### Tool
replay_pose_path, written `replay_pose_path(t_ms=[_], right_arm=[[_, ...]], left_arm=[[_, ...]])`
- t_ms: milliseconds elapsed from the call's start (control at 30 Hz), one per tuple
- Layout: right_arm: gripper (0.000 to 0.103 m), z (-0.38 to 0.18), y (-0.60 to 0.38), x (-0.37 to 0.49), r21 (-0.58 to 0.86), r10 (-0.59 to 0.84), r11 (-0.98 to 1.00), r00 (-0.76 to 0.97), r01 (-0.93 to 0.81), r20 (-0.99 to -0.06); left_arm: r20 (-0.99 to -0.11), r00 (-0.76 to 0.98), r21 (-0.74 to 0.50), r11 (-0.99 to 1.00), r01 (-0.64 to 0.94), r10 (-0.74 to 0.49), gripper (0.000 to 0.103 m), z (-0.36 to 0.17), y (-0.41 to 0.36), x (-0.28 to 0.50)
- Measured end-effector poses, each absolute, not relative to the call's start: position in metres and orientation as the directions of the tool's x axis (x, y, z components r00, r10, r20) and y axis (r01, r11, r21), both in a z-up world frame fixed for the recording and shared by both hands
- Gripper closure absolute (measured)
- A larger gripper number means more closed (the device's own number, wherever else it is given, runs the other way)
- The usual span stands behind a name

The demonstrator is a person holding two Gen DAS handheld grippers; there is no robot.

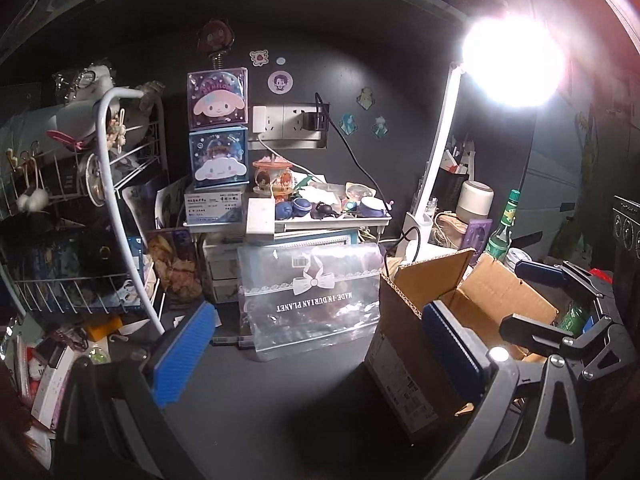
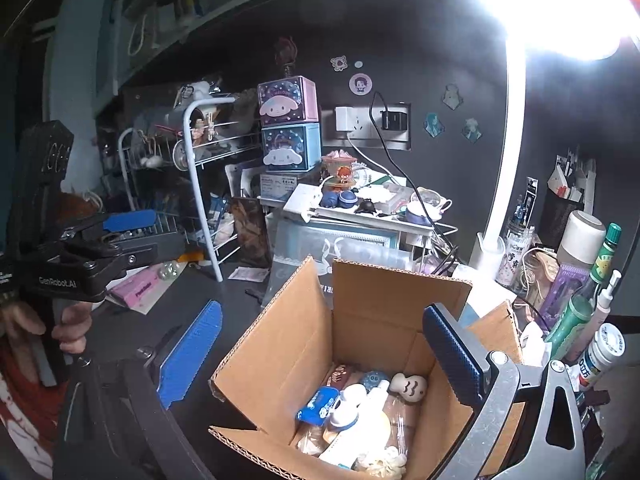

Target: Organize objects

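An open cardboard box (image 2: 376, 300) stands on the dark desk and holds several small items, among them a white bottle (image 2: 360, 404), a blue packet (image 2: 318, 404) and a small white figure (image 2: 410, 386). My right gripper (image 2: 316, 354) is open and empty above the box's left wall. My left gripper (image 1: 316, 350) is open and empty over the bare desk, left of the same box (image 1: 480, 300). The right gripper also shows over the box in the left wrist view (image 1: 532, 296), and the left gripper shows at the left in the right wrist view (image 2: 128, 232).
A clear zip bag (image 1: 310, 300) leans on a small shelf of trinkets (image 1: 328, 208). A white wire rack (image 1: 80, 200) stands at the left. Two character boxes (image 1: 218, 132) are stacked at the back. A desk lamp (image 1: 440, 152), bottles (image 2: 592, 280) and jars crowd the right.
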State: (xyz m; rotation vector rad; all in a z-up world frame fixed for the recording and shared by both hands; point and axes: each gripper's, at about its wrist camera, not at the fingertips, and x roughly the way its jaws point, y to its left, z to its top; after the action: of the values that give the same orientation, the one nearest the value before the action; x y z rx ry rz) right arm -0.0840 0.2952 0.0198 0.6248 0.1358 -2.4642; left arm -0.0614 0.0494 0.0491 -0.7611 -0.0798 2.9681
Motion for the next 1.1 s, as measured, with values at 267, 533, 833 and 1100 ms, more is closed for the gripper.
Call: replay_pose_path(t_ms=[267, 533, 833, 1100], right_arm=[[0.002, 0.02, 0.2923, -0.0837, 0.046, -0.516, -0.825, -0.719, 0.563, -0.466], [0.002, 0.0203, 0.2905, -0.0836, 0.041, -0.519, -0.821, -0.715, 0.569, -0.467], [0.002, 0.0212, 0.288, -0.0827, 0.025, -0.518, -0.817, -0.715, 0.576, -0.47], [0.002, 0.021, 0.288, -0.0833, 0.022, -0.517, -0.817, -0.714, 0.576, -0.472]], left_arm=[[-0.483, -0.872, -0.068, -0.996, -0.06, 0.086, 0.001, 0.0457, 0.046, -0.0611], [-0.482, -0.872, -0.066, -0.996, -0.057, 0.082, 0.001, 0.0457, 0.0453, -0.0606], [-0.481, -0.874, -0.059, -0.997, -0.051, 0.073, 0.001, 0.0455, 0.0458, -0.06], [-0.479, -0.875, -0.058, -0.997, -0.051, 0.073, 0.001, 0.0451, 0.0451, -0.0598]])
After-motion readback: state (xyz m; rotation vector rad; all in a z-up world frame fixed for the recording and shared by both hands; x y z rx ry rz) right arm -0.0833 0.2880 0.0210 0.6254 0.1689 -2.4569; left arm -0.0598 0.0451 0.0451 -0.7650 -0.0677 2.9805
